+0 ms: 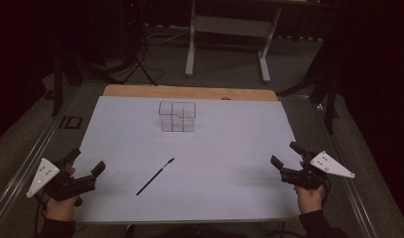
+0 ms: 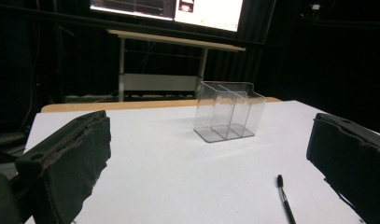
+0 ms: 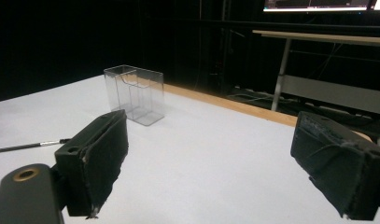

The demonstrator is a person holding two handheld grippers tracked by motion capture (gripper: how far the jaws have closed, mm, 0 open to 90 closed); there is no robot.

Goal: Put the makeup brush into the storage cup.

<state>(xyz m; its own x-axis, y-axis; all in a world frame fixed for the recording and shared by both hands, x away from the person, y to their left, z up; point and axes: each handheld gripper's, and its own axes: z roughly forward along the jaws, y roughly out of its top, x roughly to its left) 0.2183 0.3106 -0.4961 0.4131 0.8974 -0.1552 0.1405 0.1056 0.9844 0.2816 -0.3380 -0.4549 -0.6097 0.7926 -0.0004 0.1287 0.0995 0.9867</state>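
Brush (image 1: 155, 176), thin and black, lies near the tabletop's (image 1: 229, 148) front edge, left of centre, with a clear divided holder (image 1: 177, 116) toward the back edge. Left gripper (image 1: 85, 163) and right gripper (image 1: 284, 153) hover wide open and empty at the front corners. Nothing is picked up yet; likely next, the left gripper reaches for the brush.

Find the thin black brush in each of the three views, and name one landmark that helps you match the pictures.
High view: the brush lies slanted on the white table, left of centre, nearer the person than the clear box.
Left gripper view: lower right, near the bottom edge, in front of the box.
Right gripper view: far left edge, left of the near finger.
Shared landmark: the clear box.
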